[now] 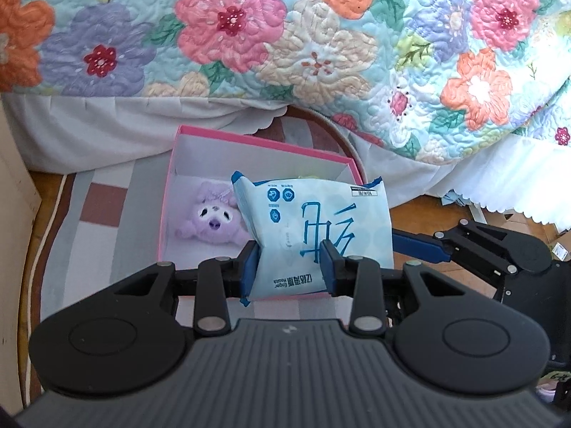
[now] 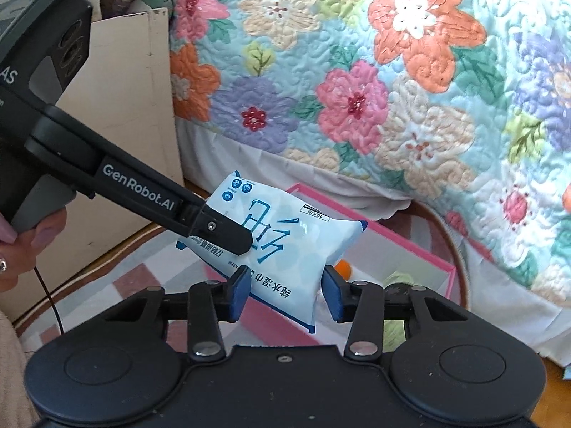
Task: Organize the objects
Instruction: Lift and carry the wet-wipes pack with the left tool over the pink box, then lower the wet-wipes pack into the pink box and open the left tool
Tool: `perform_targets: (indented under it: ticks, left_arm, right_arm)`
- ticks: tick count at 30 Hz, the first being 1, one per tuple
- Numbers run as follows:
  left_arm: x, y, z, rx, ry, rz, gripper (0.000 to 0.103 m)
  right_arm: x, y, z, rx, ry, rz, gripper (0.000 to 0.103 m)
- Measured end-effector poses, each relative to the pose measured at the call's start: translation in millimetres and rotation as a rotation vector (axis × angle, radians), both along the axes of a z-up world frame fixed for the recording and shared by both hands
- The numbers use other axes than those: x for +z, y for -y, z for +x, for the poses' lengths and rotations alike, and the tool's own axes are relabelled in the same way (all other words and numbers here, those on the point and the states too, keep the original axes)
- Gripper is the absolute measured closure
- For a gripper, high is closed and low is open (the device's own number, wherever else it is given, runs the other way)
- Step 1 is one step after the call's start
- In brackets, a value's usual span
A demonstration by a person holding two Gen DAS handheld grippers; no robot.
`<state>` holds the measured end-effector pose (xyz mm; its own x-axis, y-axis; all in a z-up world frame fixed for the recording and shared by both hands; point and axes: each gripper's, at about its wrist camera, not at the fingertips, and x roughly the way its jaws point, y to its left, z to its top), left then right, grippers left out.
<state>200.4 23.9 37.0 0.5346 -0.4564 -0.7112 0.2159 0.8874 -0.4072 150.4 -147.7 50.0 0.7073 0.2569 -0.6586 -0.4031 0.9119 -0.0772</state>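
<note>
glossy pale-blue film is what the wipes pack (image 1: 314,228) is wrapped in, a soft pillow-shaped pouch with crimped, serrated end seals and large dark-blue printed characters. it is hanging in the air above the near edge of the pink box (image 1: 249,141), not resting on anything.

the left gripper (image 1: 289,265) is pinching the pack's lower end narrowly, its blue pads pressing into the film so the pouch is puckering between them. the right gripper (image 2: 284,290) is sitting at the pack's other lower corner with its jaws only partly closed; the left pad is looking as if it is touching the film, while a gap is showing at the right pad, so it is not yet gripping.

judging by the way it is sagging and bulging, the pack is looking light, squashy and somewhat slippery; it is likely bending rather than breaking, so a firm pinch across the flat body or on a stiff crimped seam is seeming the safest hold, since the plump middle is likely squirming out.

inside the box, with its matte white card walls, a fuzzy purple plush toy (image 1: 210,219) is lying against the left wall, and an orange ball (image 2: 344,269) is peeking from behind the pack. the box is standing on a flat woven striped rug (image 1: 107,199) beside a puffy quilted floral bedspread (image 1: 321,35) with a scalloped white skirt.
</note>
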Motion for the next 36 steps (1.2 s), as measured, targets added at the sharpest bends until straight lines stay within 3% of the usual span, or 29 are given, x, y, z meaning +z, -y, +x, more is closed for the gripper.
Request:
perform_targets:
  ticks: [10,12,18,28,36]
  left_arm:
    - [-12.5,19.7,58.0,0.046,-0.046,0.032,0.065]
    - [-22.5,24.4,69.5,0.048,-0.066,0.024,0.065]
    - [-60.0,44.7,98.4,0.067,-0.112,-0.032,0.065]
    - [-105.8,65.7,129.3,0.077,-0.145,-0.029,0.065]
    - [-125.1,64.3,135.7,0.108,-0.168,-0.009,0.066]
  right_arm:
    - [1.1,12.0,61.3,0.014,-0.059,-0.048,0.060]
    - [-5.4,21.7,72.7,-0.007,-0.083,-0.020,0.065]
    - [-32.5,50.0,100.3,-0.083,-0.126,0.011,0.066]
    - [-78.0,78.7,134.7,-0.146,-0.235,0.055,0.066]
    - [-100.0,79.0,145.3,-0.118,-0.287,0.058,0.066]
